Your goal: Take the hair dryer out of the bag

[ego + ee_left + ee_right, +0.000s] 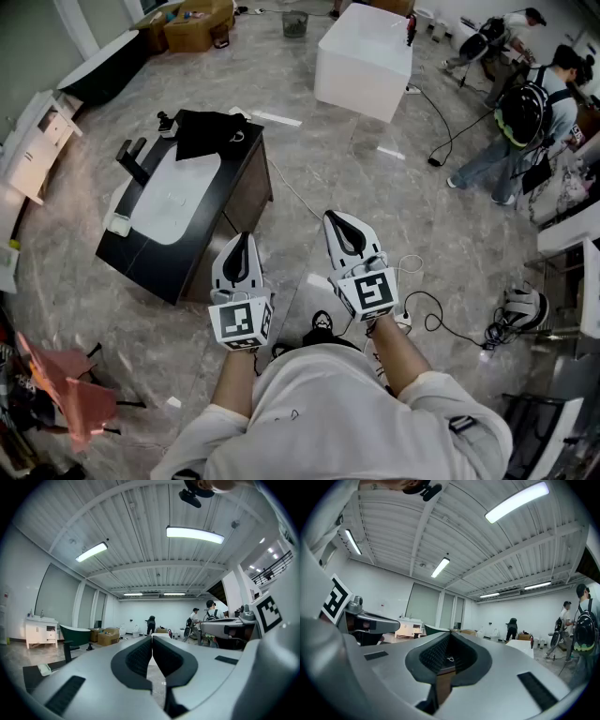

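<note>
A black bag [208,131] lies on the far end of a black vanity counter [246,164] with a white basin [178,195]. I see no hair dryer in any view. My left gripper [242,237] and right gripper [334,217] are held side by side in front of my body, over the floor to the right of the vanity and well short of the bag. Both point level. The left gripper [152,639] has its jaws pressed together with nothing between them. The right gripper [449,634] is likewise shut and empty.
A white rectangular tub [366,56] stands further ahead. People [525,117] work at the right. Cables [441,319] and a helmet-like object [521,306] lie on the floor to my right. Cardboard boxes [192,23] and a white cabinet [37,141] sit to the left.
</note>
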`<state>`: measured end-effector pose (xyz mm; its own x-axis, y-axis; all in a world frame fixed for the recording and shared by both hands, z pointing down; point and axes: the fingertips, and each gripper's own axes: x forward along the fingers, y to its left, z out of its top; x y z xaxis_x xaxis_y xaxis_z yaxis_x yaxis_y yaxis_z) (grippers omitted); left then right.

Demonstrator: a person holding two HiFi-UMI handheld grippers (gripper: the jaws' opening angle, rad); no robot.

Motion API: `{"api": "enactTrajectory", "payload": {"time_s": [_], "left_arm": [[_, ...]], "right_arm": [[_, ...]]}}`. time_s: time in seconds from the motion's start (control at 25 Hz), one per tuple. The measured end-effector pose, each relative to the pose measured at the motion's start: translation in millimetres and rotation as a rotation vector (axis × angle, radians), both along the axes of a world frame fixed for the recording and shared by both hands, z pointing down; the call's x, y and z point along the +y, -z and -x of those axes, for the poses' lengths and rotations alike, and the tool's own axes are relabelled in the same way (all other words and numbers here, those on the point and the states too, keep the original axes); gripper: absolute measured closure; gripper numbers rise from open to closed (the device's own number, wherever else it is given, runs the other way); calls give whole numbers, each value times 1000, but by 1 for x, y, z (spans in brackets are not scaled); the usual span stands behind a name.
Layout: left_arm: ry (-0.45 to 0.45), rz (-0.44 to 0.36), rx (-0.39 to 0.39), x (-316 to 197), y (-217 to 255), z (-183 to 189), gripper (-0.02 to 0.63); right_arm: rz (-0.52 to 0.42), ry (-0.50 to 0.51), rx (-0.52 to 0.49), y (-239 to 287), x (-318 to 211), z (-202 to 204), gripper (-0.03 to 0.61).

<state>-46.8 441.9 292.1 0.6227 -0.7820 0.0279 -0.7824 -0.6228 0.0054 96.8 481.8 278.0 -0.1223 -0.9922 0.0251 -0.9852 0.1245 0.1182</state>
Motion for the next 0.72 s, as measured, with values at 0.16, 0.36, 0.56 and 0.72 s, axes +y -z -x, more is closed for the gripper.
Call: {"api": "enactTrajectory", "payload": {"time_s": [0.16, 0.36, 0.56, 0.72], "left_arm": [[-20, 1, 13, 4, 2, -10, 592], [-38, 13, -7, 10, -6, -25, 592], [-34, 48, -32, 7, -19, -33, 592], [-26, 66, -48, 9, -26, -42, 591]], "right_arm": [[12, 4, -1, -1, 2, -5, 581], [6, 27, -6, -5, 5, -10, 581], [24, 60, -29, -17, 3, -12, 580], [50, 101, -31, -27, -1, -15, 577]]}}
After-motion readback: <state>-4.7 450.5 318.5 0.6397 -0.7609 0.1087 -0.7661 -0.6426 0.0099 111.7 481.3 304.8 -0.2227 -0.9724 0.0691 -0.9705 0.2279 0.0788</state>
